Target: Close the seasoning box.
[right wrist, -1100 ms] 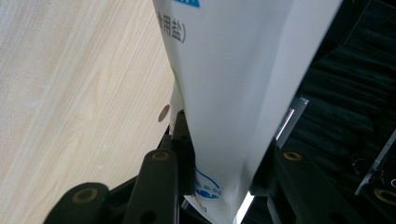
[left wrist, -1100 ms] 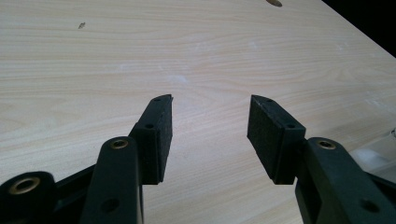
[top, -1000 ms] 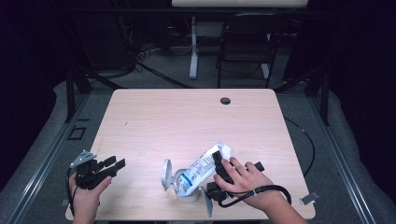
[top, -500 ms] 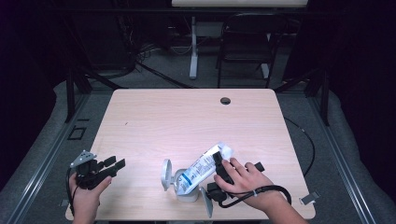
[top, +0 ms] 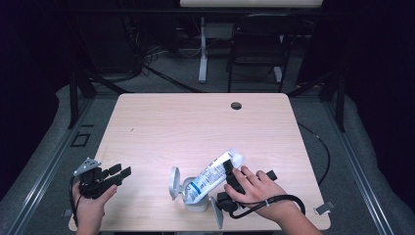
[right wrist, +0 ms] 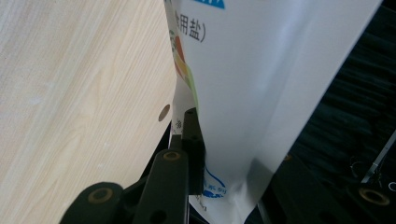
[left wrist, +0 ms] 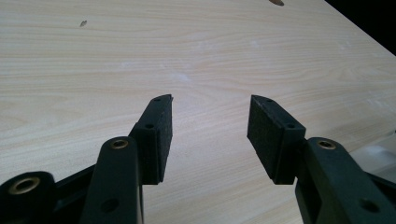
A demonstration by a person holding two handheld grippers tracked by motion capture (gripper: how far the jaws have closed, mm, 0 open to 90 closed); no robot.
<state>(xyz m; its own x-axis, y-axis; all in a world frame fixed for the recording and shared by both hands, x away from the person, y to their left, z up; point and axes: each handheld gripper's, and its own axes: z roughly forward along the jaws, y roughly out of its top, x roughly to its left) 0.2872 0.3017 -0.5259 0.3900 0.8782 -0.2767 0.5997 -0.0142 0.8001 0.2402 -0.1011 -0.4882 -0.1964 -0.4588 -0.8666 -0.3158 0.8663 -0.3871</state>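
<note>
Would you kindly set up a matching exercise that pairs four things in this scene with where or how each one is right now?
1. salt bag
2. container
3. left gripper
4. cable hole

A. far table edge
B. jaws apart over bare wood
C. tilted, clamped by the right gripper
D. lid flipped open, under the bag's lower end

Pairs: 1-C, 2-D, 3-B, 4-A
</note>
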